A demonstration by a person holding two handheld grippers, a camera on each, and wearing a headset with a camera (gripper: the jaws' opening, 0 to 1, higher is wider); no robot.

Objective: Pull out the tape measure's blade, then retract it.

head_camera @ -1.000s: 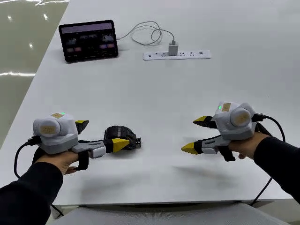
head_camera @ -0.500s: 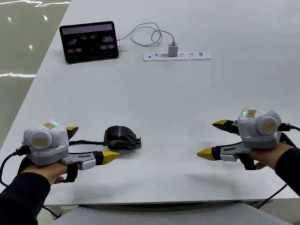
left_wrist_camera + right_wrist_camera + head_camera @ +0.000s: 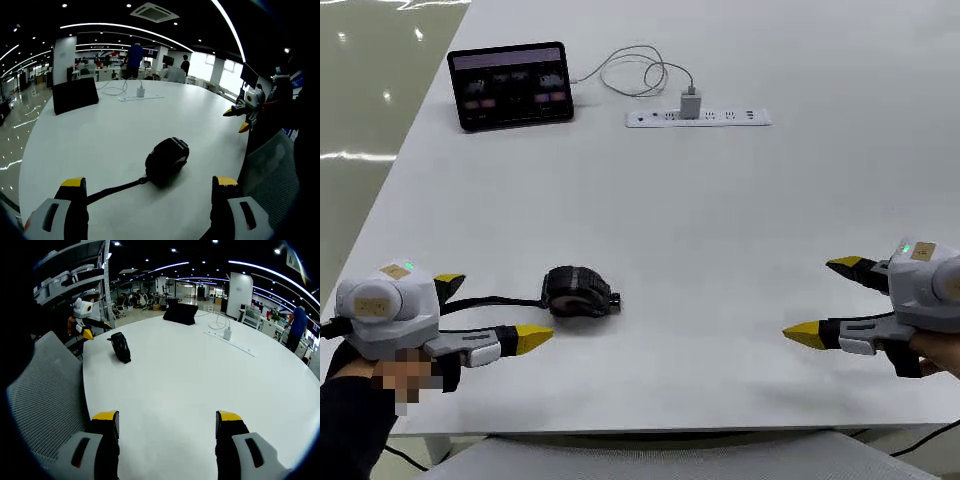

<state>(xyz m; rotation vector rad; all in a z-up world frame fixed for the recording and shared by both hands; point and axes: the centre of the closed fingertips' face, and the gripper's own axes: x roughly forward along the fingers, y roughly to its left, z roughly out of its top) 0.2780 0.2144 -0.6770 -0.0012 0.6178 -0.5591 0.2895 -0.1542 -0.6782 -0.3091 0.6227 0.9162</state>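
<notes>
Currently the white bench (image 3: 720,230) has the left hand-held gripper (image 3: 492,308) at its front-left corner and the right hand-held gripper (image 3: 821,298) near the front-right, both spread wide and holding nothing. The black tape measure (image 3: 578,292) lies just beside the left one, its strap (image 3: 505,301) trailing between those jaws. Pinning the case first, then hooking the blade tip, should stop it sliding.

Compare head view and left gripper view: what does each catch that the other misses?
Head view: the lit screen of the tablet, the white housing of the left tongs from above. Left gripper view: people standing in the background, ceiling light strips. Both: tape measure on the white table, strap trailing toward the open left tongs; power strip; open right tongs.
</notes>
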